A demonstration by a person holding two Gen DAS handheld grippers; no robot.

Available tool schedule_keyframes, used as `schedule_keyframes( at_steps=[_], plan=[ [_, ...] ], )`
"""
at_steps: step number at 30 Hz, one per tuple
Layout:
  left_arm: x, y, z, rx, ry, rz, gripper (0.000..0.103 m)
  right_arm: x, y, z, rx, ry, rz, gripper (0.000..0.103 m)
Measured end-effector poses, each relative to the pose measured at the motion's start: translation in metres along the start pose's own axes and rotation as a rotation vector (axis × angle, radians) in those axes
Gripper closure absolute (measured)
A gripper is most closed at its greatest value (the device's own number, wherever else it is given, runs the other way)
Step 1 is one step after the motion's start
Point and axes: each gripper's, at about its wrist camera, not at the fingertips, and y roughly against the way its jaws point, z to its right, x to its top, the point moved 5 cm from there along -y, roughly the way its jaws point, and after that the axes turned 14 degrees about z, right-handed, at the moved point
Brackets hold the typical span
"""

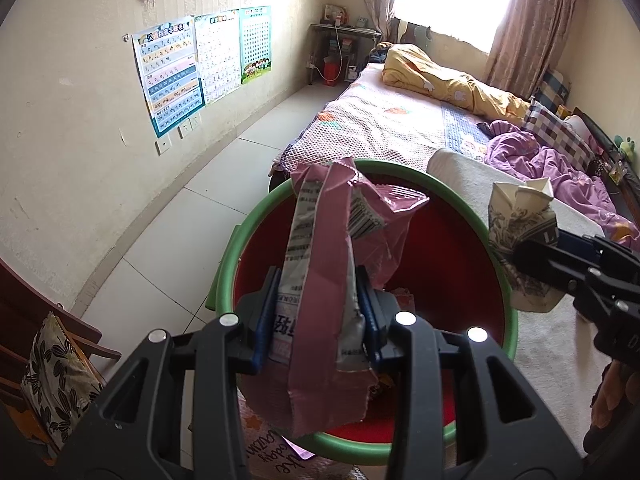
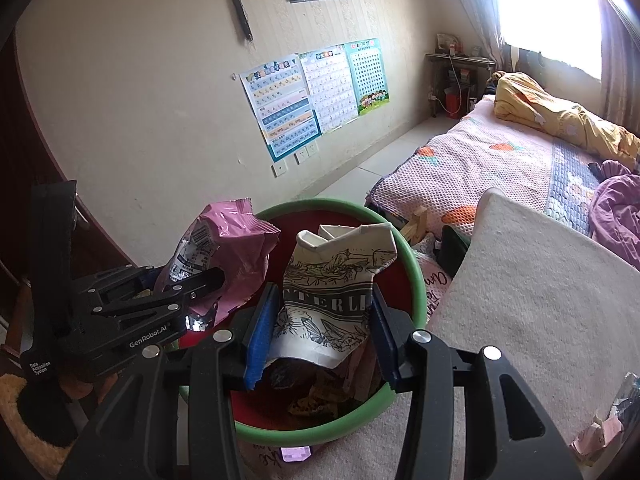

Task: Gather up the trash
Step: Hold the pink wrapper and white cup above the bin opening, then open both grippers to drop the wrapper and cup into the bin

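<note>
Left gripper (image 1: pixel 318 312) pinches a torn pink plastic snack wrapper (image 1: pixel 324 264) between its blue pads, the long strip standing up and flopping over the mouth of the round red bin with a green rim (image 1: pixel 508 332). Right gripper (image 2: pixel 322 334) clamps a crushed white paper cup printed with black line drawings (image 2: pixel 340 280), also held above the bin opening. Some crumpled scraps already lie at the bottom.

Both pieces hang over the same opening, close together — the two grippers sit just beside each other, so a collision of tools looks possible if both lower at once.

The wrapper is light and long; on release its lower end could catch on the near rim and drape outside, or cling to a pad. From the left wrist view the cup sits near the bin's right rim, so it could glance off the green edge and roll onto the pale grey towel-like cover (image 2: pixel 532 280) on the bed beside it.

The bin appears to rest on soft bedding — a knock against the rim could tip it.

More scraps (image 2: pixel 596 436) lie at the lower right, uncollected.
</note>
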Motion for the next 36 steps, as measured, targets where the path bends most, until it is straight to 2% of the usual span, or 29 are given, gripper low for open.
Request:
schedule_keyframes(
  at_steps=[20, 22, 24, 26, 28, 32, 36],
  plan=[
    [-0.001, -0.019, -0.002, -0.004, -0.009, -0.030, 0.067, 0.001, -0.016, 0.000, -0.010, 0.004, -0.031, 0.059],
    [-0.001, -0.020, 0.000, -0.001, -0.007, -0.031, 0.062, 0.001, -0.016, 0.000, -0.003, 0.005, -0.037, 0.058],
    [-0.001, -0.020, 0.000, 0.004, -0.003, -0.029, 0.048, 0.000, -0.017, 0.001, 0.003, 0.005, -0.042, 0.056],
    [-0.001, -0.019, 0.001, 0.012, -0.003, -0.024, 0.041, 0.000, -0.018, 0.001, 0.007, 0.006, -0.043, 0.052],
    [-0.002, -0.018, 0.003, 0.016, -0.002, -0.022, 0.039, 0.000, -0.014, 0.003, 0.007, 0.005, -0.036, 0.046],
    [-0.001, -0.008, 0.011, 0.027, -0.005, 0.000, 0.038, 0.001, 0.002, 0.014, -0.009, -0.011, -0.003, 0.045],
    [0.002, 0.004, 0.039, -0.010, -0.013, 0.044, 0.038, -0.006, 0.037, 0.051, -0.081, -0.047, 0.025, 0.045]
  ],
)
